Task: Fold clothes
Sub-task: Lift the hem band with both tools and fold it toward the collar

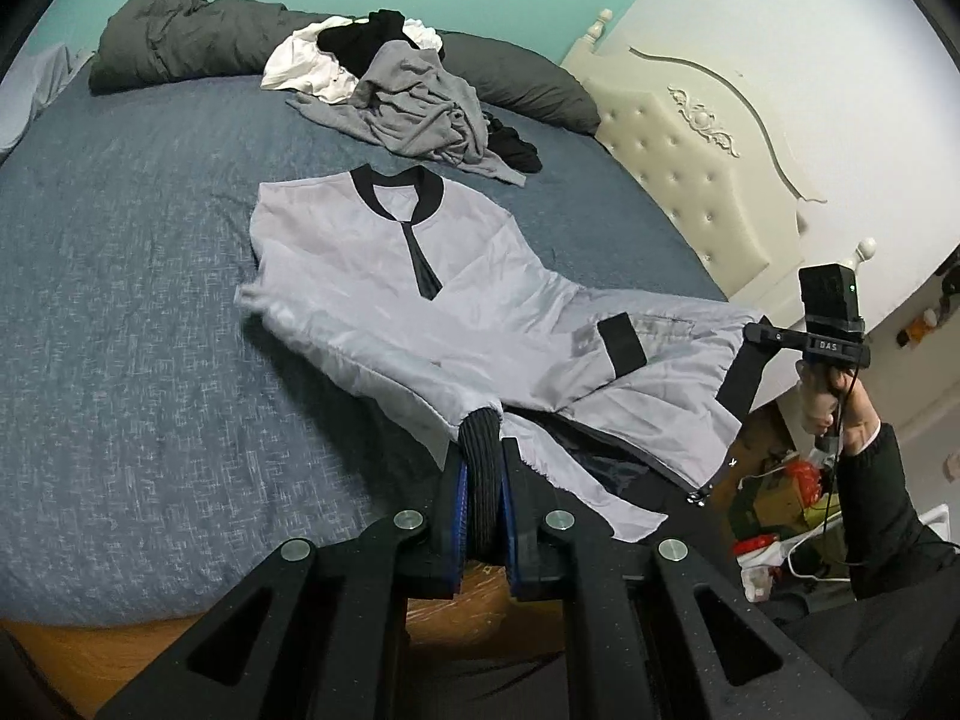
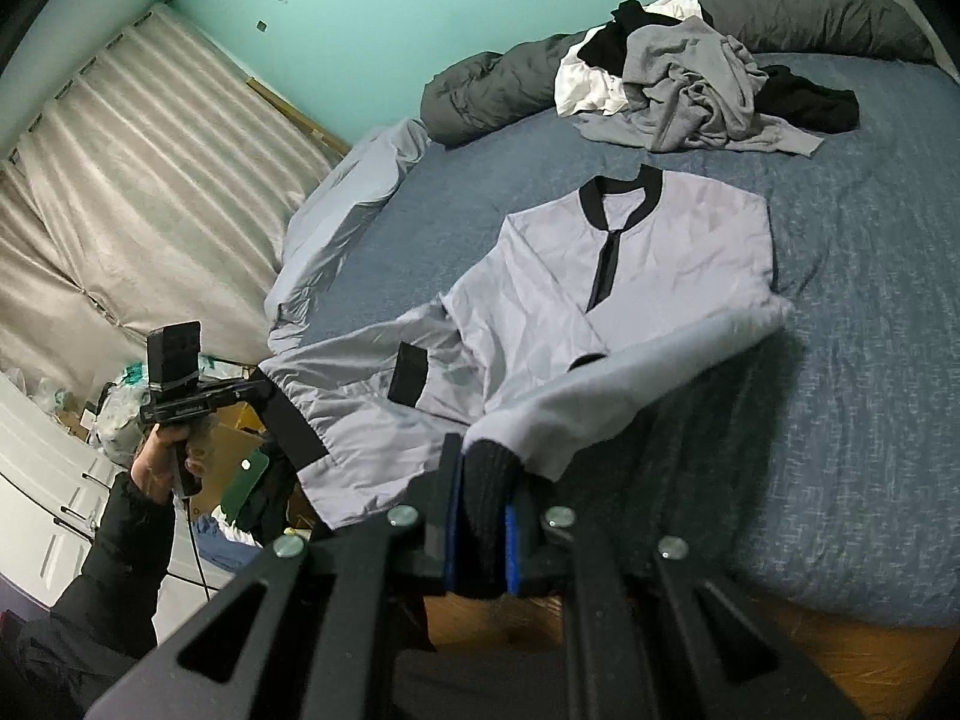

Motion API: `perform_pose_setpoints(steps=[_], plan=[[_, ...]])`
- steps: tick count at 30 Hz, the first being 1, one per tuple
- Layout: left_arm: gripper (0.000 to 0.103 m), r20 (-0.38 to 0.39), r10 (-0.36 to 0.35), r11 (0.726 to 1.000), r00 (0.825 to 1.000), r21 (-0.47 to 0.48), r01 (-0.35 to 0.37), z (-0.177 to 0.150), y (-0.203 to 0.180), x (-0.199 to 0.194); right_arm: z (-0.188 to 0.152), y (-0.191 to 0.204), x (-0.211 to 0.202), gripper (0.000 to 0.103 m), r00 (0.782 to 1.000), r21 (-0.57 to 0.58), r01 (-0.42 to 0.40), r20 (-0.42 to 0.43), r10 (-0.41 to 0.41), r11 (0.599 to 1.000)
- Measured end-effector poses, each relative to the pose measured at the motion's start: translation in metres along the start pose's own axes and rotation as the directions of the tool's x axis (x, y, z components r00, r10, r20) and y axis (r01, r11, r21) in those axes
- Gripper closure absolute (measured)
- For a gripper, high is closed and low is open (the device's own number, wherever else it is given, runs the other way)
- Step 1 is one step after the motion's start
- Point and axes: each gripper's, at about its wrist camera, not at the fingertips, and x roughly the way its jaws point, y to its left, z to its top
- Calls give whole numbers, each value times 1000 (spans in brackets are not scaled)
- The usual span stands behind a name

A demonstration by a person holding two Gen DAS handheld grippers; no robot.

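Left gripper (image 1: 480,480): seen at the bottom of its own wrist view, its jaws clenched on a black ribbed cuff (image 1: 480,438). The sleeve attached to that cuff is drawn across from the left side of the jacket, and its far edge is blurred.

Right gripper (image 2: 483,498): seen likewise in its own view, its jaws clamped on the other black ribbed cuff (image 2: 489,480), whose sleeve is lifted off the right side of the jacket.

Pale grey jacket (image 1: 360,240): laid face up on the bed (image 1: 120,360), near its foot. A black collar (image 1: 396,186) is turned toward the far end, and a black placket runs down the chest. A black pocket strip (image 1: 621,345) is visible on the lower front. The hem is hung over the bed's edge.

Hands: the right hand (image 1: 840,402) and the left hand (image 2: 162,456) are each wrapped around a gripper handle; dark sleeves are worn.

Heap of unfolded clothes (image 1: 414,102): grey, white and black items are piled beyond the collar, well apart from the jacket.

Dark grey duvet (image 1: 180,36): bunched along the far side of the bed.

Cream tufted headboard (image 1: 678,180): stood at the bed's right end in the left wrist view.

Curtain (image 2: 150,180): hung at the left of the right wrist view.
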Motion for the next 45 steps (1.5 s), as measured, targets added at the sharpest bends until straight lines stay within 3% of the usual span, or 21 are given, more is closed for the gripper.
perform_pose_setpoints(steps=[6,13,20,26,34,39,42,43,45], plan=[[93,-12,-18,999,1000,-27,18,35,27,28,22,-28,22,93,1000,55,20,-24,-19,998],[93,-13,-16,999,1000,-46,16,111,65,66,84,-64,53,93,1000,107,15,-6,-14,994],[94,-21,19,996,1000,-88,-21,208,119,117,184,-105,90,93,998,124,66,-4,-66,990],[94,-18,61,981,998,-184,-64,274,191,176,260,-146,133,93,991,130,136,-14,-135,982],[94,-54,116,937,992,-326,-127,302,273,259,313,-225,200,92,962,189,270,-21,-271,944],[88,-32,132,919,991,-369,-135,304,291,280,321,-258,238,88,938,186,344,-18,-347,920],[72,0,150,914,989,-380,-139,304,294,284,318,-271,245,87,933,213,349,10,-360,912],[62,10,157,913,988,-384,-141,304,295,285,317,-274,245,86,933,224,344,23,-358,912],[59,29,168,911,985,-385,-144,304,295,286,315,-281,245,83,934,247,331,49,-353,911]])
